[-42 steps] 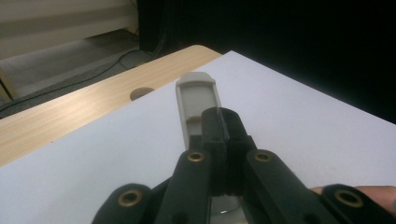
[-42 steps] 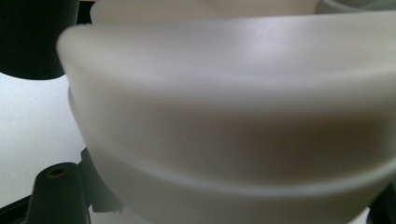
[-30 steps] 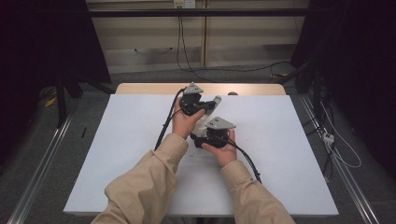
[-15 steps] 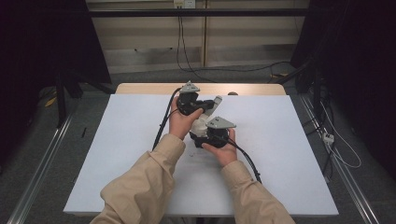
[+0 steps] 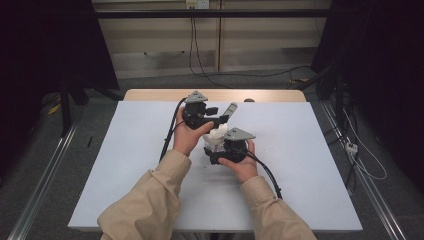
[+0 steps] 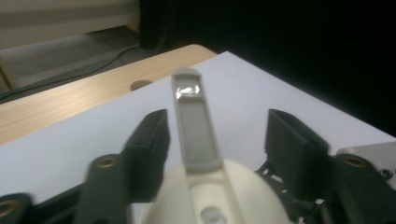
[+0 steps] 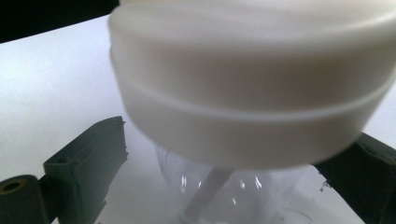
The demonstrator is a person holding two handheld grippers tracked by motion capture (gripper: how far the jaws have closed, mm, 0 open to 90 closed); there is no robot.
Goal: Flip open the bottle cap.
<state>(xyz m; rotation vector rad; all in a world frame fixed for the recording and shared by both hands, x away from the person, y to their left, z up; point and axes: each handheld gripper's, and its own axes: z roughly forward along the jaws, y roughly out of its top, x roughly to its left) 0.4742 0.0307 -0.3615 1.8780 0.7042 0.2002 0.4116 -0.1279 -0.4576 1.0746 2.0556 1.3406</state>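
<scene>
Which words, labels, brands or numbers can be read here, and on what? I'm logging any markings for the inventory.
None can be read.
The white lid is plain.
The grey handle is plain too.
The clear container shows glare, no label.
The wall outlet is too small to tell.

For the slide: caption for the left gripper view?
Left gripper jaws open either side of a grey lever on a cream dome lid.

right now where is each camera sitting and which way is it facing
High view: fixed above the person's side, looking forward and down on the white table; beige sleeves, both hands show.
Left gripper view: rides the left gripper, looking along its open black jaws over the cream domed lid's raised grey lever.
Right gripper view: rides the right gripper, facing the clear container under that lid.
All share the lid.
</scene>
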